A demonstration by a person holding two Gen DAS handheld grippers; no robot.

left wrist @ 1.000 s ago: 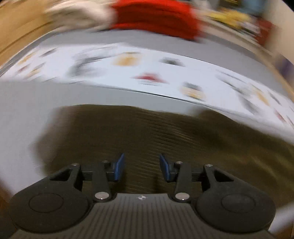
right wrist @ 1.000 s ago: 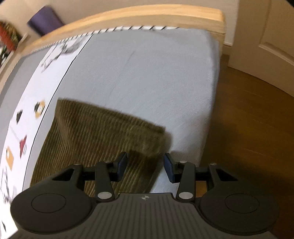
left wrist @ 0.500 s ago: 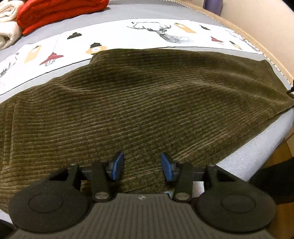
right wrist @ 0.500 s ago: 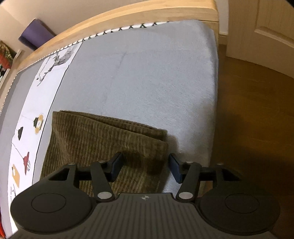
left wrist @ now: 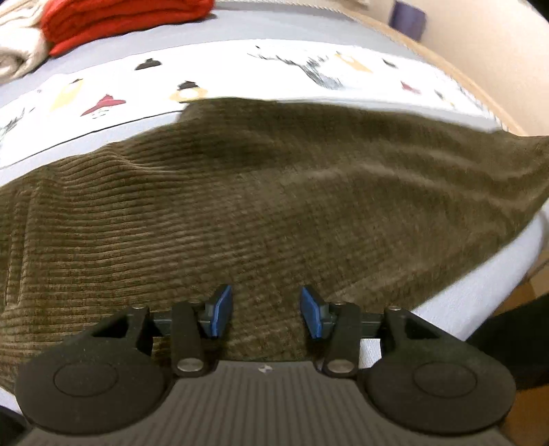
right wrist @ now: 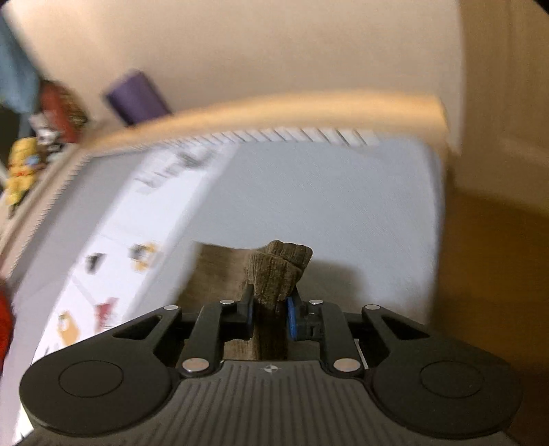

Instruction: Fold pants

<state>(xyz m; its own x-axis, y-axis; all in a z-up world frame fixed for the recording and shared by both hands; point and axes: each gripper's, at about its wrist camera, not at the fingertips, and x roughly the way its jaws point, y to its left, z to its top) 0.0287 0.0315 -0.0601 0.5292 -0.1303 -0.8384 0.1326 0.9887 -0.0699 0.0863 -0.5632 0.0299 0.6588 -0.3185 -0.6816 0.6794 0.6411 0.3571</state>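
Fold barely begun. The pants (left wrist: 240, 212) are laid lengthwise across the near part of the bed (left wrist: 240, 31), seemingly already doubled leg on leg, though that cannot be confirmed; the crosswise folds are judged still to be done.

Left to right: at the far left, a red folded item (left wrist: 116, 17) and a cream one (left wrist: 17, 51) are stacked on the bed, well apart from the pants. A white printed band (left wrist: 240, 72) is run along the bed just beyond the pants' far edge, and is slightly overlapped by it. The pants are olive-brown corduroy, ribs running along the length, mostly flat with a shallow ridge mid-cloth. The right end is seen raised off the mattress, with grey sheet visible beneath.

The left gripper (left wrist: 267, 314) is held over the near edge of the pants, jaws about half open; nothing is gripped, and the cloth is only seen below the gap.

At the right end, the right gripper (right wrist: 270, 317) has just been closed on the pants (right wrist: 278, 274): a bunched corner of the hem end is pinched between the blue pads and sticks out past them, lifted clear of the bed (right wrist: 326, 192). Image is motion-blurred here. The wooden bed frame (right wrist: 308, 103) is seen beyond, the floor (right wrist: 497, 274) to the right.
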